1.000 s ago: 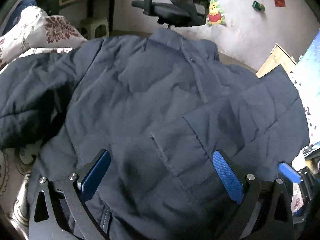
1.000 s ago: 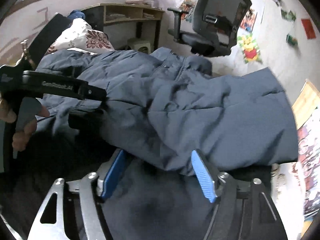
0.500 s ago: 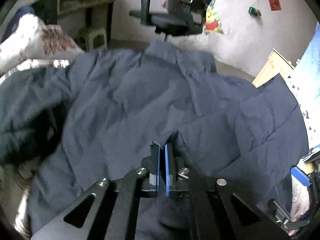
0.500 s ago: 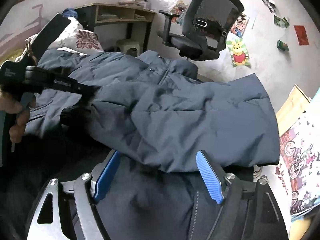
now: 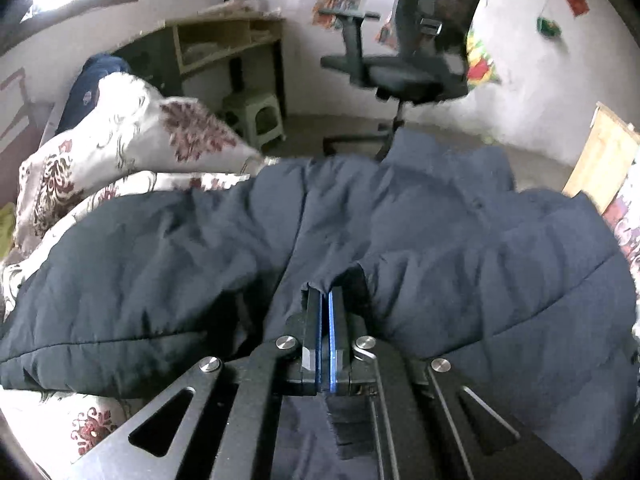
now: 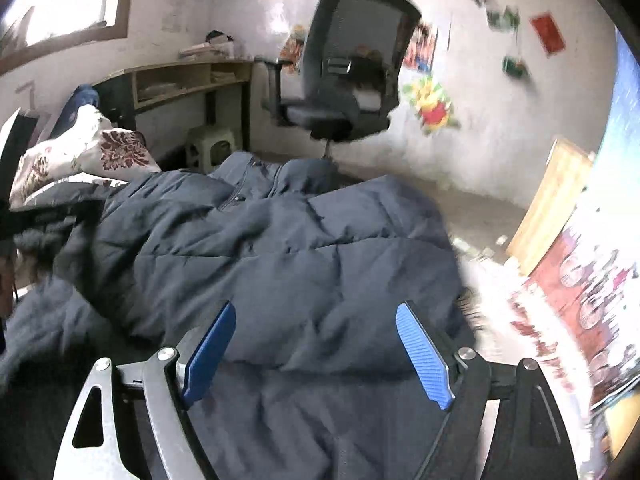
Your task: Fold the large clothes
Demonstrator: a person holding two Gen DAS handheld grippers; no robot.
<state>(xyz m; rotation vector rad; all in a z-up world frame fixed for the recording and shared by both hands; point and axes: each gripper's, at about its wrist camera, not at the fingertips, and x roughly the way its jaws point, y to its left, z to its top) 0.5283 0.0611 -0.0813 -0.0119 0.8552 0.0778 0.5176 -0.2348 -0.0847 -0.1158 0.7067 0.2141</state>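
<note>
On the bed (image 5: 100, 420), in the left wrist view, the navy padded jacket (image 5: 460, 248) lay spread across the floral bedding, collar toward the office chair (image 5: 404, 72). Left tongs (image 5: 324, 300) were clamped together on a raised pinch of jacket fabric near the front opening, probably to lift that edge for a fold.

In the right wrist view, the same jacket (image 6: 320, 260) filled the foreground, 1 panel doubled over the body. Right tongs (image 6: 316, 344) stood apart, jaws having just been opening, both blue pads clear of the cloth; nothing was gripped. Likely releasing or repositioning while the left holds.
</note>
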